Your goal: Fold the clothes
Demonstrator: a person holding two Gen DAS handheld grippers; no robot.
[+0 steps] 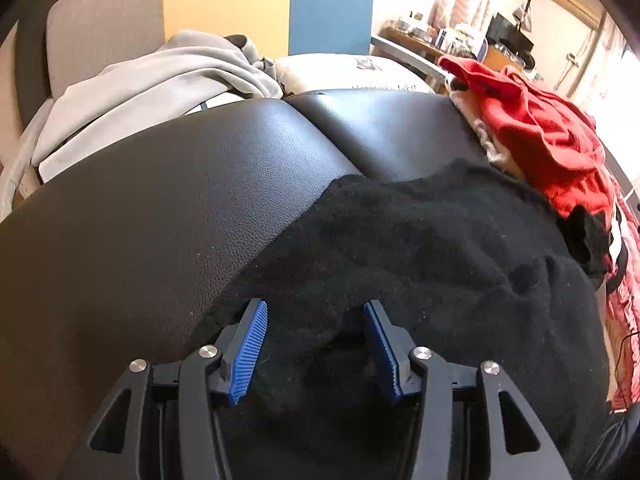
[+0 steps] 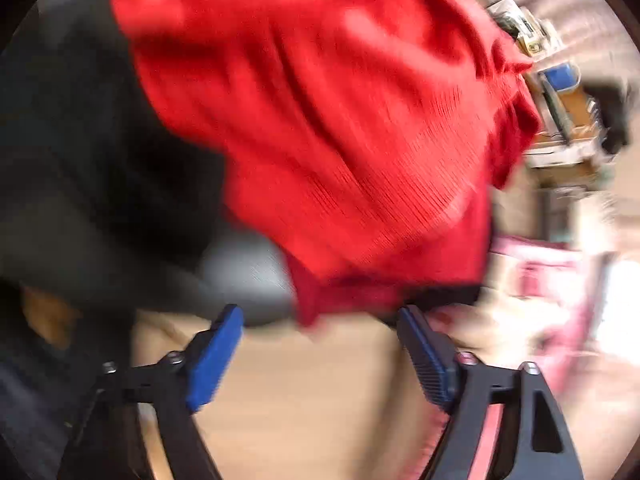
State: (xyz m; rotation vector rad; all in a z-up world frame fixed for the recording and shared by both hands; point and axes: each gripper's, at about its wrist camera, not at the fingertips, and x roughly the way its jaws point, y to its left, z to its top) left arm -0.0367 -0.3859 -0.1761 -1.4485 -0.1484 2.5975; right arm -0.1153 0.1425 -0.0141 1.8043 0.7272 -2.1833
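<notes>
A black knit garment (image 1: 420, 240) lies spread on a black leather seat (image 1: 160, 200). My left gripper (image 1: 316, 308) points down onto its near edge. Its blue pads (image 1: 252, 348) stand well apart, open, with loose black fabric under and between them but not pinched. A crumpled red garment (image 1: 540, 128) lies at the seat's right end. In the blurred right wrist view this red garment (image 2: 340, 120) fills the middle, hanging over the seat's edge. My right gripper (image 2: 320, 312) is open just below the garment's lower hem, with nothing between its pads.
A grey garment (image 1: 160, 76) and a white pillow (image 1: 340, 72) lie at the back of the seat. Pink patterned fabric (image 1: 624, 320) hangs at the far right. A cluttered desk (image 1: 420, 36) stands behind. Tan floor (image 2: 300, 400) shows below the right gripper.
</notes>
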